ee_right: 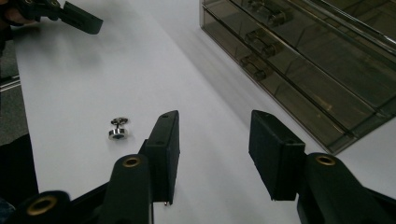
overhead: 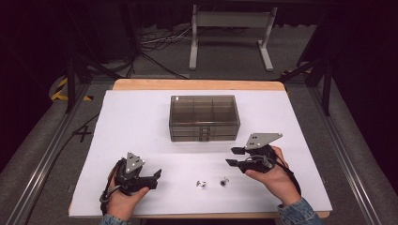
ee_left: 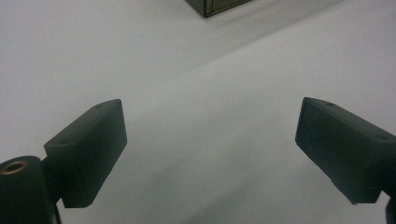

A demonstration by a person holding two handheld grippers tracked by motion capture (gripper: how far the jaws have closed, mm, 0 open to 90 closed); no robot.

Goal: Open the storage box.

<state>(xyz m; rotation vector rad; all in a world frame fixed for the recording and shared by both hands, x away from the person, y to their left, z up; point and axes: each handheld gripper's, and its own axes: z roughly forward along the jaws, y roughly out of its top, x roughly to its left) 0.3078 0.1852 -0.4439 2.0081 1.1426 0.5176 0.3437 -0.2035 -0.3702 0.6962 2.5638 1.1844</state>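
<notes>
A white sheet covers the table (overhead: 141,122), and a smoky see-through box (overhead: 204,117) with three little drawers stands near the middle of it. Two tiny shiny metal pieces lie near the front edge, close together but not touching: one on the left (overhead: 201,183) and one on the right (overhead: 224,181). The left gripper (overhead: 157,174) sits low over the sheet at the front left, held in the person's left hand (overhead: 123,199). Its fingers (ee_left: 88,151) are wide apart and there is nothing between them, just bare white sheet. The right gripper (overhead: 233,156) is held in the right hand (overhead: 272,176), up off the sheet, in front of the box and just beside the shiny pieces. Its fingers (ee_right: 163,149) are open too and hold nothing. In the right gripper view, one small shiny piece (ee_right: 117,129) lies on the sheet just to the left of the left finger, not touching it, and the drawer fronts of the box (ee_right: 299,65) are close by on the right.
</notes>
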